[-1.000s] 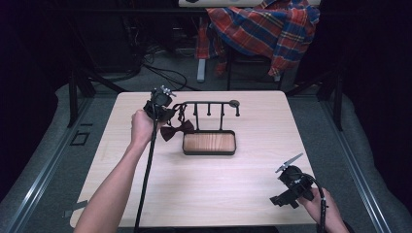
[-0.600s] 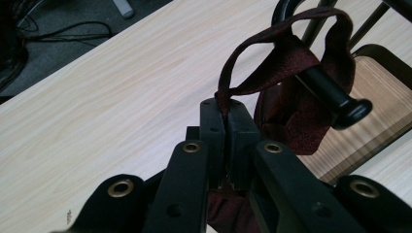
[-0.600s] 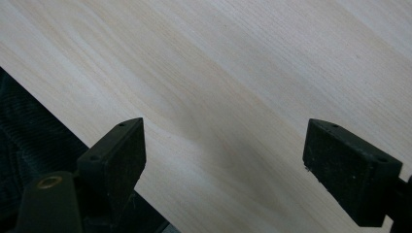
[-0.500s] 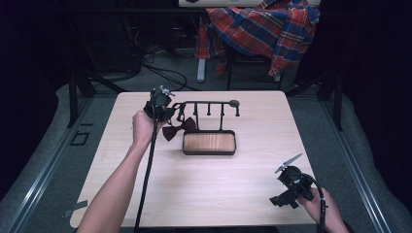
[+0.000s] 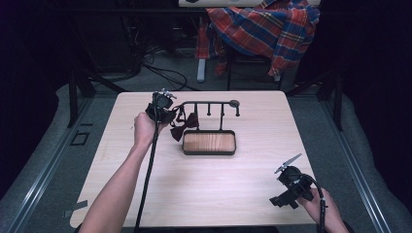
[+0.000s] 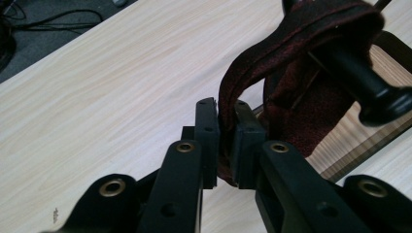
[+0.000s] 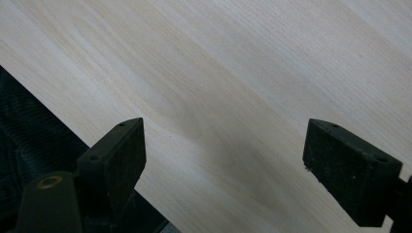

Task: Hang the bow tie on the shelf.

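The desk carries a black rack with a row of pegs, standing on a tray with a wooden floor. At the rack's left end a dark red bow tie hangs by its strap, the bow itself dangling just beside the tray's left rim.

The step in hand looks like hanging the bow tie on the rack, or lifting it off; which of the two cannot be told. In the left gripper view the strap loops over a black peg, so the next move calls for a small, careful shift along the peg's line: either letting go once the loop sits safely behind the knob, or drawing the loop clear over it without dragging the rack.

The left tool is clamped on the strap, jaws nearly together with only the fabric between them. The right tool stands wide apart over bare desk near the front right corner, holding and touching nothing.
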